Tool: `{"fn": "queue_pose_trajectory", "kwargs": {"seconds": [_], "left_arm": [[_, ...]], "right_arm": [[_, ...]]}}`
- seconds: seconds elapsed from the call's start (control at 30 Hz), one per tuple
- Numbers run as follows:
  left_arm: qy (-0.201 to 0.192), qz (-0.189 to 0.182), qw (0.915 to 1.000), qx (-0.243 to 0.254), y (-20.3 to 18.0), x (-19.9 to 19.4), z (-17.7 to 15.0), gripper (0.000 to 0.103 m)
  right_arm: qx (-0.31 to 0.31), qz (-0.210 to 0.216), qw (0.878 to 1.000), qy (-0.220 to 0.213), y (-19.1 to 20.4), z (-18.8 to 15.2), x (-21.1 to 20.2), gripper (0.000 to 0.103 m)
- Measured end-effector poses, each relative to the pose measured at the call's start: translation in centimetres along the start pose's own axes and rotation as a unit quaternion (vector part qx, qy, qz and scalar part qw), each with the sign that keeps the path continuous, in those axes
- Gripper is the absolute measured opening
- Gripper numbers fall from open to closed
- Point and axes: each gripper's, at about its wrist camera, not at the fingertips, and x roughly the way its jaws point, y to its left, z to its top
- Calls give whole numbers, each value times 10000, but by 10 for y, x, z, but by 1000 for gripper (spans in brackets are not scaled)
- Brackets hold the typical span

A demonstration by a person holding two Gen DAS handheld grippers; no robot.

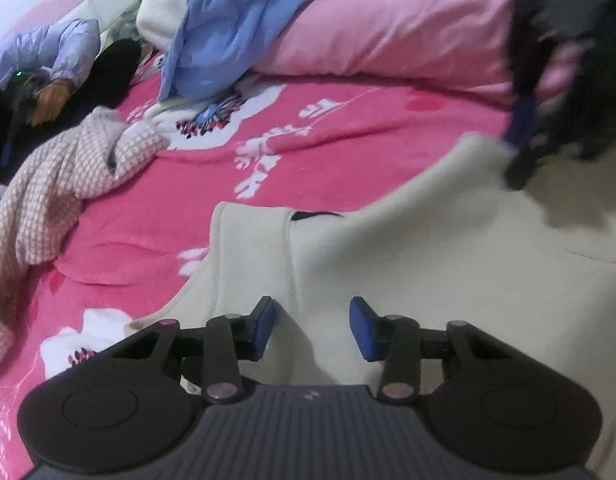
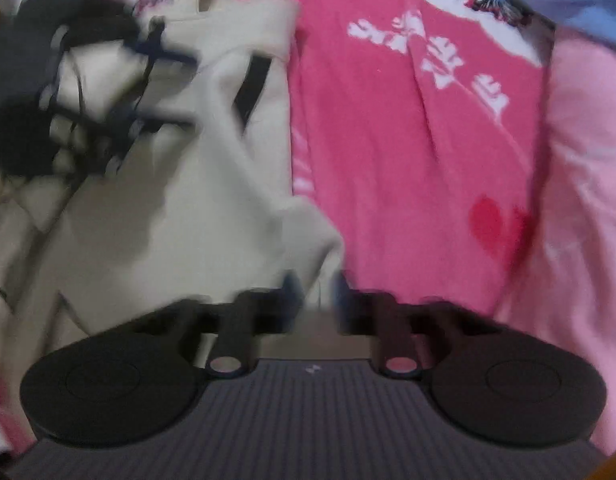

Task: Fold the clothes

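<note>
1. Two grippers are in view. The left gripper [image 1: 312, 328] hovers low over the near part of the cream garment [image 1: 428, 264]; its blue pads [image 1: 264, 328] stand well apart with cloth showing between them, and they grip nothing.
2. The right gripper [image 2: 316, 300] is blurred. A gap shows between its fingers, and a corner of the cream garment [image 2: 180, 184] lies at that gap; I cannot tell whether it is pinched. In the left wrist view the right gripper [image 1: 520, 148] sits at the garment's far right edge.
3. One cream garment lies spread on the pink flowered blanket [image 1: 328, 140], on the near right of the bed, with a dark label at its collar.
4. Other cloth, one of each: a checked piece [image 1: 64, 184] bunched on the left, a blue piece [image 1: 224, 32] draped far off over a white one [image 1: 160, 12], and a pale pink duvet [image 1: 408, 20] heaped along the far side.
5. At far left a hand [image 1: 52, 100] in a pale blue sleeve rests by dark fabric.
</note>
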Motion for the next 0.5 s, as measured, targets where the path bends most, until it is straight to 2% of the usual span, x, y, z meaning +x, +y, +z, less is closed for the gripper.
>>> {"fn": "queue_pose_trajectory", "kwargs": {"seconds": [0.07,0.13,0.2,0.3,0.4,0.5], "left_arm": [[-57,4,9998,-176,-4,9,3,45],[-137,70,9996,-250,-11,15,3,48],[-151,248,9992,-292,-18,16,3,51],[-186,462,9980,-381,-26,18,3,53],[-333,641,9967,-380,-31,11,1,52],[-604,811,9946,-219,-31,2,0,51]], "right_arm": [[173,-276,9986,-405,17,-11,-21,8],[607,-634,9937,-699,28,-25,-33,9],[1017,-979,9874,-711,30,-36,-19,10],[1456,-1355,9782,-604,30,-47,7,24],[1572,-1560,9723,-751,38,-50,-9,29],[1352,-1723,9684,-1192,56,-53,-51,31]]}}
